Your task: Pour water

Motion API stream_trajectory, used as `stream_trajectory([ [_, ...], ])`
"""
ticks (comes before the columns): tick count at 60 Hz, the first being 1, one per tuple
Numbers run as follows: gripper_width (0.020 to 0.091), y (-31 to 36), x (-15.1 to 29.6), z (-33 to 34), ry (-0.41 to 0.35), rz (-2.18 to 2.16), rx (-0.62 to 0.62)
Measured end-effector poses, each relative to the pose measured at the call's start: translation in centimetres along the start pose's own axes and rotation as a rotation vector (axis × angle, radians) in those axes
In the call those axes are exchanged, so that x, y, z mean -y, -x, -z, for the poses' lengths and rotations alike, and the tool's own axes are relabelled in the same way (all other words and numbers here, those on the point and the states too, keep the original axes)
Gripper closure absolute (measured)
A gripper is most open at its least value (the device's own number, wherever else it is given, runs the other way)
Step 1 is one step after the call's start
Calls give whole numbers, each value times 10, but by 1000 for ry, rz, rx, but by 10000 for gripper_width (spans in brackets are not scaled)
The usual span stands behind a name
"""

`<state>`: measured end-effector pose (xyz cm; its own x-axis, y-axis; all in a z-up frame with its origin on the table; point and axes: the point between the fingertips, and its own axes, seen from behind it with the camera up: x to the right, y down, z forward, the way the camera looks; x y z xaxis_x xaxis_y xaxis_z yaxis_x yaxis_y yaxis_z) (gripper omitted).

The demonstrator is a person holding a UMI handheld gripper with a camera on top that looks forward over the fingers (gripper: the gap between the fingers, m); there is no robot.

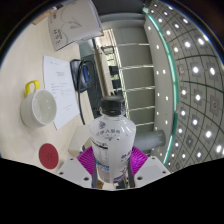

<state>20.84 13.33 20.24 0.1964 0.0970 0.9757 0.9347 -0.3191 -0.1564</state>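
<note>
A pale wall (125, 70) hung with paper sheets (62, 85) — beside it, a perforated panel (190, 70) dotted with bright lights.

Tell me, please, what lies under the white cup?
The cup stands on a sheet of paper with a yellow note beside it. What is beneath the cup's base is hidden.

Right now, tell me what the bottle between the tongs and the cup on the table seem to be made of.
Clear bottle with dark cap: probably thin plastic, glossy, since it is see-through with highlights; the tongs grip it. Pale round cup: possibly ceramic or plastic, smooth and opaque; uncertain.
</note>
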Motion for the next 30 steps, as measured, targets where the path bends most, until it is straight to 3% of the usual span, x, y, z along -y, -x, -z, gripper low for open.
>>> stream_trajectory([
  [17,680,35,29,-27,-44,554,-89],
  [30,680,47,32,-31,-59,635,-65],
])
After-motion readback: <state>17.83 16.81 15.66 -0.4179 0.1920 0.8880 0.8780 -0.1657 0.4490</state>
